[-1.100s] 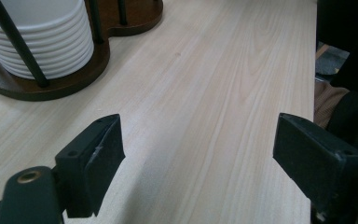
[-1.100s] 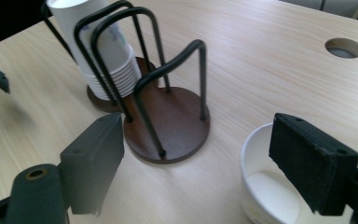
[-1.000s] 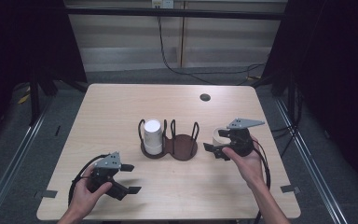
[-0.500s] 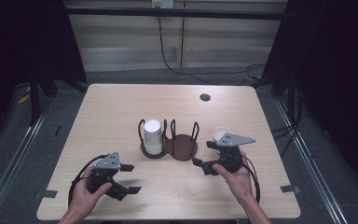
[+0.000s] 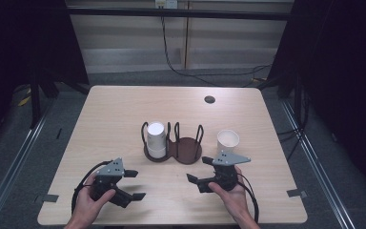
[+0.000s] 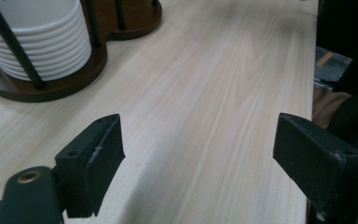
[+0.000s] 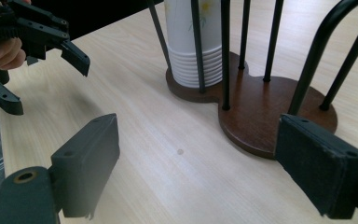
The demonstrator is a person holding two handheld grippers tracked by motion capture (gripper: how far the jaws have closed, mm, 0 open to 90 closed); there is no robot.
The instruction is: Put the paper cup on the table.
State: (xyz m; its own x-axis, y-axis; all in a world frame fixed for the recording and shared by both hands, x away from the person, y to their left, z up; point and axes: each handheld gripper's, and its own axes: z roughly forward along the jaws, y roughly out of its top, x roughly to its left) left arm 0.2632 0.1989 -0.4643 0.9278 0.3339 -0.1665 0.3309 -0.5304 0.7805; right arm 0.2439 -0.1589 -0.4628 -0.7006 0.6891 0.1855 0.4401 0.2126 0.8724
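A small dark round disc lies on the table's far side

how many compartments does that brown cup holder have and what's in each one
2. The cup holder's left compartment holds a stack of white paper cups; its right compartment is empty. A single white cup stands on the table just right of it.

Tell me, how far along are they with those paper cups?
One single cup stands upright on the table, beside the wooden cup rack. The right gripper has just opened its jaws; both it and the left gripper hold nothing. The cup stack sits racked.
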